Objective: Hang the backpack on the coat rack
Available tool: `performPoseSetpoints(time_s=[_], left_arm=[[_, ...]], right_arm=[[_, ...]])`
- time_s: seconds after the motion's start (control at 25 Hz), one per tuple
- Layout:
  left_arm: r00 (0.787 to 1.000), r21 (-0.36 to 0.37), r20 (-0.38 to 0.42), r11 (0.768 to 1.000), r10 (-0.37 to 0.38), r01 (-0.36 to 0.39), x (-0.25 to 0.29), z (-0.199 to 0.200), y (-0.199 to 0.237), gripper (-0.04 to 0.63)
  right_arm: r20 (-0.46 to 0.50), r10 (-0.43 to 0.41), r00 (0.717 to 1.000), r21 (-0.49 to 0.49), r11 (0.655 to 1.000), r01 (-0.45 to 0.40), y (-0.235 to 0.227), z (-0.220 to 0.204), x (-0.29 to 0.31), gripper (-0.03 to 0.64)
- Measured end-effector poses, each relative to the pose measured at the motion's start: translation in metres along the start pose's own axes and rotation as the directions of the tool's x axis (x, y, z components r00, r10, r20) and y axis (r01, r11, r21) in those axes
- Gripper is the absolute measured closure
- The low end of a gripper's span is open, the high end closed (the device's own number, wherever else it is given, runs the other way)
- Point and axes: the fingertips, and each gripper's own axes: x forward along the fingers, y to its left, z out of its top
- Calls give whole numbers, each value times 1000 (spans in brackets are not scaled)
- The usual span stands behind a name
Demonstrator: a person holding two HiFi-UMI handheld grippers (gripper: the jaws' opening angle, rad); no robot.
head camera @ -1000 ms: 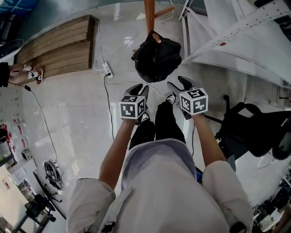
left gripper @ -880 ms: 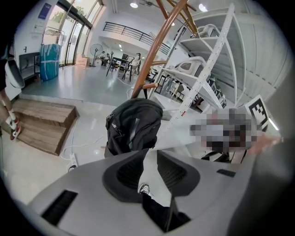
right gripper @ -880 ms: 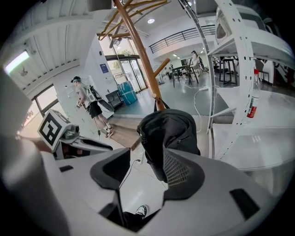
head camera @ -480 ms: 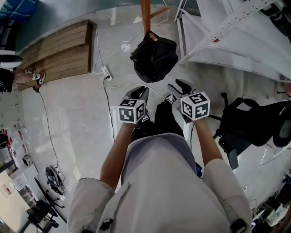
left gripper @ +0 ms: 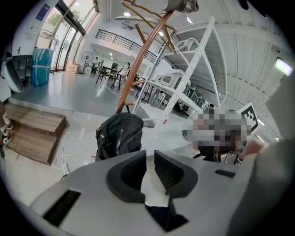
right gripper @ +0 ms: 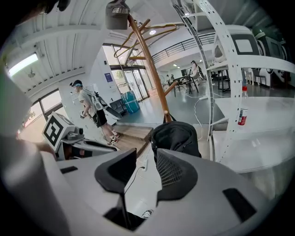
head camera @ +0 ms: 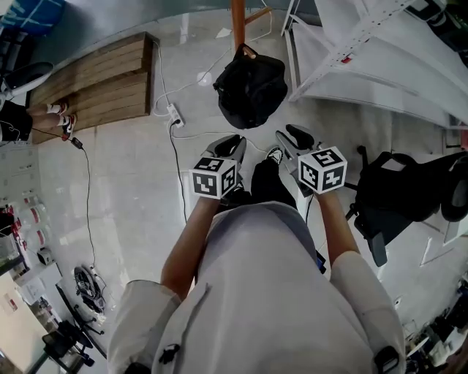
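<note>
The black backpack (head camera: 252, 88) stands on the floor against the foot of the wooden coat rack (head camera: 238, 22). Its top handle rests by the pole. From the left gripper view, the backpack (left gripper: 120, 136) lies ahead, with the coat rack (left gripper: 138, 60) and its hooks rising above. The right gripper view shows the backpack (right gripper: 177, 138) and coat rack (right gripper: 147, 60) as well. My left gripper (head camera: 232, 144) and right gripper (head camera: 292, 136) hang side by side, short of the backpack. The left gripper (left gripper: 150, 159) keeps a narrow gap. The right gripper (right gripper: 146, 156) is closing. Both are empty.
A wooden platform (head camera: 95, 80) lies at the left, and a power strip (head camera: 174, 115) with cables lies on the floor between. White shelving (head camera: 365, 51) runs along the right. A black office chair (head camera: 402, 197) stands at my right. A person (right gripper: 90, 110) stands farther off.
Both grippers have risen a little and drifted slightly right. The right jaws have narrowed. The backpack has stayed against the pole.
</note>
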Motion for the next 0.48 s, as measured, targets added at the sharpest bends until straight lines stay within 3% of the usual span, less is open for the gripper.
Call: performPoseSetpoints(time_s=[0.16,0.48], left_arm=[[1000,68,27,998,7,-9,-17,9,-5,535],[997,69,65,997,-32,27,-47,9,-19,535]], right_arm=[[18,8,1000,-6,1000,-8,11,5,-14,483],[49,8,999,-25,1000,-7,37,10,-45,508]])
